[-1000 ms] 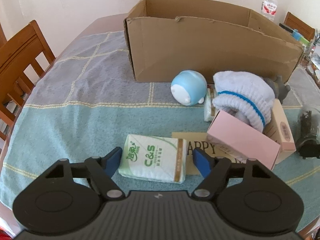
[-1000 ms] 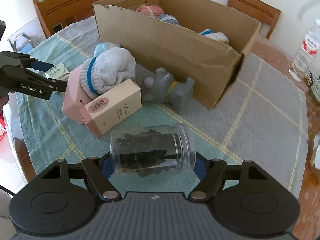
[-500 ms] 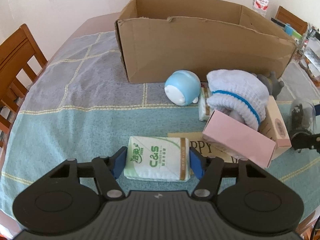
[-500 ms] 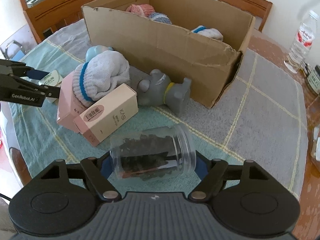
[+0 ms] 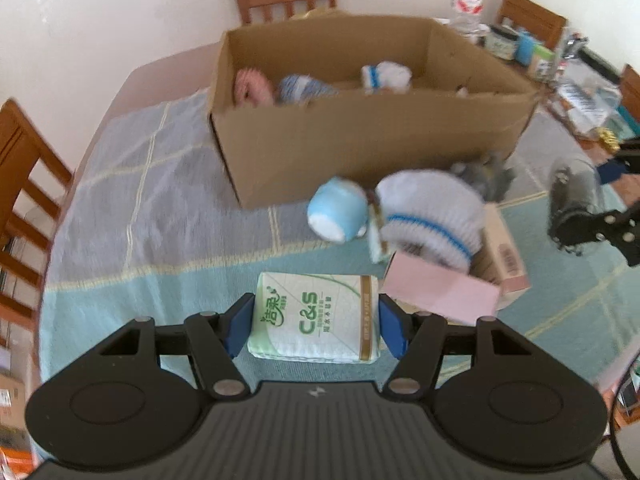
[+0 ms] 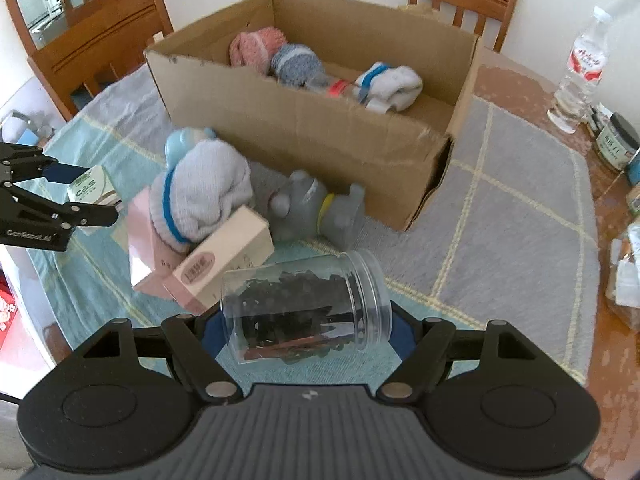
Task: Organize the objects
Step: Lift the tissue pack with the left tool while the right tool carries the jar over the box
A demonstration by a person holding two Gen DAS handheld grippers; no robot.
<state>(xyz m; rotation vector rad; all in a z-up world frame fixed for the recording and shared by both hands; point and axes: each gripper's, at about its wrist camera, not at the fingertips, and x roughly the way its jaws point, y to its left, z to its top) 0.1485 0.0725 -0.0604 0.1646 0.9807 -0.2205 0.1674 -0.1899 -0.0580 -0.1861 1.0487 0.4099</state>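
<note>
Now, left gripper (image 5: 314, 326): my jaws squeeze the tissue pack (image 5: 316, 316).
Right gripper (image 6: 304, 330): my jaws hug the jar (image 6: 306, 308).
Next: lift both high, then drop into the box (image 6: 304, 120) at 12 o'clock on the desk (image 6: 520, 200).

The left gripper (image 5: 314, 322) clamps a green-and-white tissue pack (image 5: 315, 316), apparently lifted, before the open brown cardboard box (image 5: 360, 152).

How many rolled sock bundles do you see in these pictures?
4. Three lie inside the cardboard box: pink, grey-blue, white-blue. One white bundle rests on the pink carton outside. Others may be hidden.
</note>
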